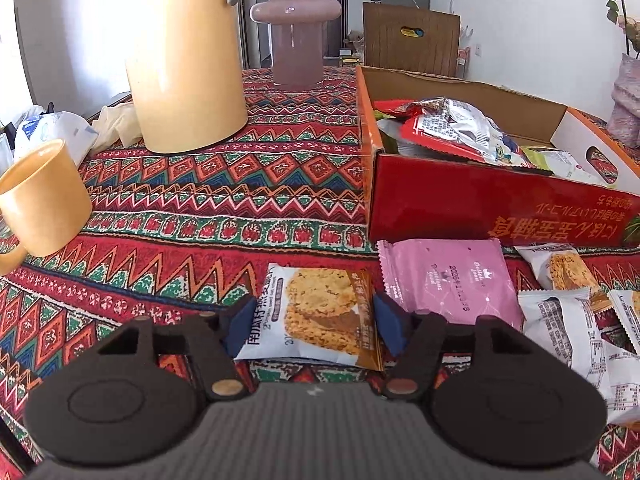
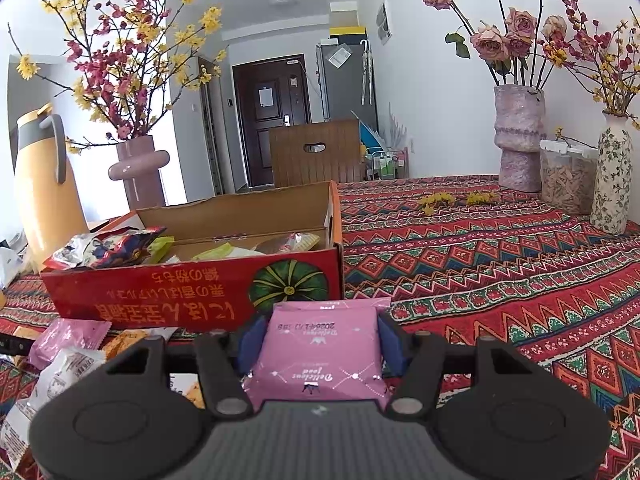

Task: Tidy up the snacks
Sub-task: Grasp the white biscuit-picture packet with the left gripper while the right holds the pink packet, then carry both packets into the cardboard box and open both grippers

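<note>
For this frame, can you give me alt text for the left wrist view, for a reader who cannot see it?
The left gripper straddles an oat cookie packet lying on a patterned tablecloth, its blue pads at the packet's side edges. A pink snack packet and more wrappers lie to the right, before a red cardboard box partly filled with snacks. A yellow mug and yellow jug stand left.

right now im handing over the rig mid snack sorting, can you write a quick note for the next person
Left gripper: jaws around the oat cookie packet, which lies on the tablecloth; pads at its edges.
Right gripper: shut on a pink packet, held in front of the red box.
Done: several snacks already in the box.
Left: a second pink packet and white cookie packets lie loose before the box.
</note>
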`<state>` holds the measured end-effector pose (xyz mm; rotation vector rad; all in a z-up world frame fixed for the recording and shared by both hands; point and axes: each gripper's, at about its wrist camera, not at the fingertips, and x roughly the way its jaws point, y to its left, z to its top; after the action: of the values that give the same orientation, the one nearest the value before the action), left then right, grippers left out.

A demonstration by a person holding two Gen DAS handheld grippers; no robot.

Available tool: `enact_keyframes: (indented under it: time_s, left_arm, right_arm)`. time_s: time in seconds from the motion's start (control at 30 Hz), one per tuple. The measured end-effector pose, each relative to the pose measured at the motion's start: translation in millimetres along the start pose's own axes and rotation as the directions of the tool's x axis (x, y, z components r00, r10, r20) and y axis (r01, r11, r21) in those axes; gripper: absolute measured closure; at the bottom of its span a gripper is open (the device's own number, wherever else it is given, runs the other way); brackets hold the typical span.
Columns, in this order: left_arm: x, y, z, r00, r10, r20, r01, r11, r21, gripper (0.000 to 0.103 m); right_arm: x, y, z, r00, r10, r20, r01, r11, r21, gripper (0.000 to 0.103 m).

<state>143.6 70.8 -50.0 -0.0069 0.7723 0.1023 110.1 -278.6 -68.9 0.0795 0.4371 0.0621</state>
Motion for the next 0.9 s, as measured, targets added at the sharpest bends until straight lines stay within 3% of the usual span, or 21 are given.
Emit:
enact_keyframes:
  time_s: [0.43, 0.9]
  left_arm:
    - [-13, 8, -5, 0.999, -0.012, 0.039, 0.013, 0.999, -0.034, 0.042]
    - [-48, 12, 8, 0.988, -0.043, 0.147, 0.052, 0.997, -0.056, 0.042]
  right_arm:
    - [-3, 1, -1, 1.000, -0.005, 0.014, 0.005, 1.000, -0.001, 0.043]
    - [-13, 0, -1, 0.999, -0.015, 0.040, 0.015, 1.000, -0.001, 0.043]
